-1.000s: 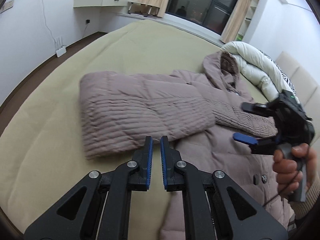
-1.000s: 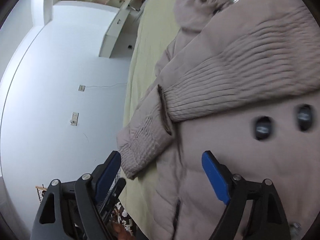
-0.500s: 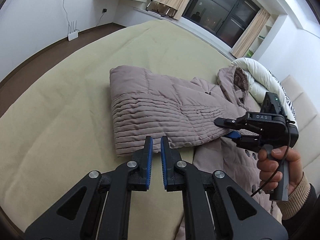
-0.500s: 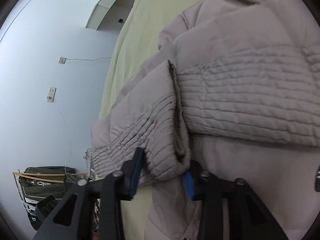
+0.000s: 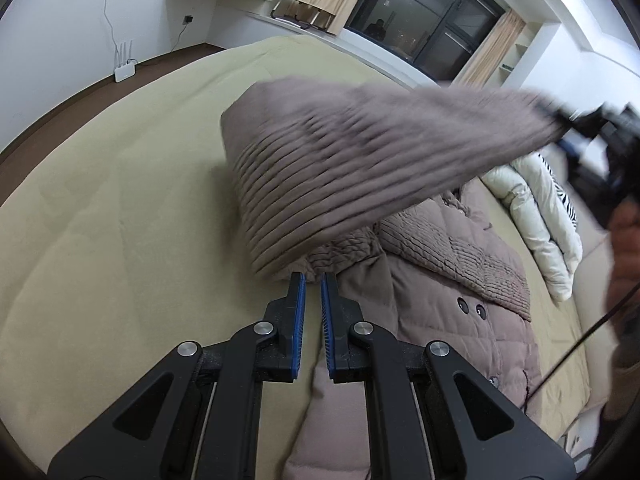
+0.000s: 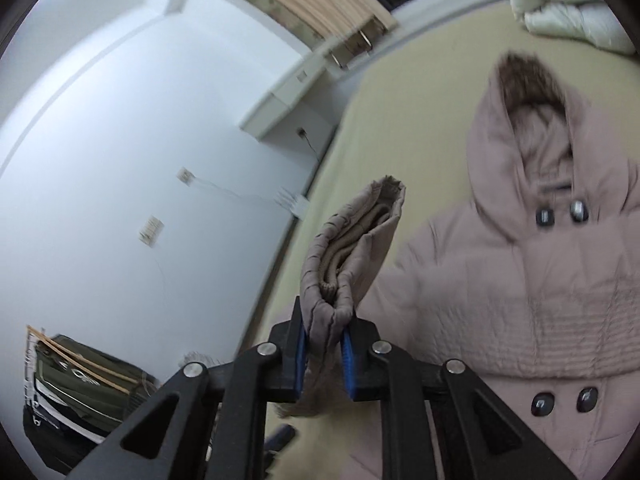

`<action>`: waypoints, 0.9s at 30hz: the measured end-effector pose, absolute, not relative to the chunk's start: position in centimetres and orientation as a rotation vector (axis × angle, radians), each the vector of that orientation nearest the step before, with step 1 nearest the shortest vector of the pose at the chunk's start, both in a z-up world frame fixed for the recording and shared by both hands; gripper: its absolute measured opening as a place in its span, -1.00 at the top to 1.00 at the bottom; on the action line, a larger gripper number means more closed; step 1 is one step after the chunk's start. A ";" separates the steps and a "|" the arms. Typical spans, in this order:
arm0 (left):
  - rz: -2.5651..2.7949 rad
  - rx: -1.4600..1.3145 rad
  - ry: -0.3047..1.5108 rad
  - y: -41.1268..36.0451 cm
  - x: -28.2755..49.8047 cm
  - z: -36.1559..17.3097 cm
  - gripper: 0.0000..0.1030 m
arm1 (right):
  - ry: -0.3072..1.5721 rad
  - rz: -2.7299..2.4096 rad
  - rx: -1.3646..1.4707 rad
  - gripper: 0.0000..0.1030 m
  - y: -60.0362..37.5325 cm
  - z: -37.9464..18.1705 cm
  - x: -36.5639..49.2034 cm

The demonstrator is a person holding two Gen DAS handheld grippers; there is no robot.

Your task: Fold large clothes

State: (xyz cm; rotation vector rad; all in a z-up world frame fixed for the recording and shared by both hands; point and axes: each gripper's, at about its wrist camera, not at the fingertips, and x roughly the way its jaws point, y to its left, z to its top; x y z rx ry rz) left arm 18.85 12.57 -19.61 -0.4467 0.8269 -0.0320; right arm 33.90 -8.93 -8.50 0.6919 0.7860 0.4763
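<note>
The right gripper point(image 6: 325, 338) pinches the sleeve point(image 6: 352, 248) of the coat point(image 5: 436, 300), holding it above the bed point(image 5: 120, 220). The left gripper point(image 5: 313, 292) hovers nearly pressed together, gripping nothing.

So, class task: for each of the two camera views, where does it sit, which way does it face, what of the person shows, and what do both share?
Left wrist: sits on the left gripper, nearly shut and empty, facing across the bed towards the window; right hand shows.
Right wrist: sits on the right gripper, clamping the sleeve cuff, facing the hood and wall.
Shared: the puffer coat and its lifted sleeve.
</note>
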 end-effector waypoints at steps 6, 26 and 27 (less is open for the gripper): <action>-0.079 -0.480 0.823 8.2 23.1 -19.6 0.85 | 0.532 0.483 0.671 0.67 -15.6 1.4 30.5; 0.057 -0.284 0.922 0.6 33.4 -26.8 0.85 | 0.451 0.141 0.986 0.68 -35.6 -10.9 24.8; 0.058 -0.269 0.928 0.3 33.6 -26.9 0.85 | 0.474 0.093 1.007 0.68 -36.8 -13.2 24.6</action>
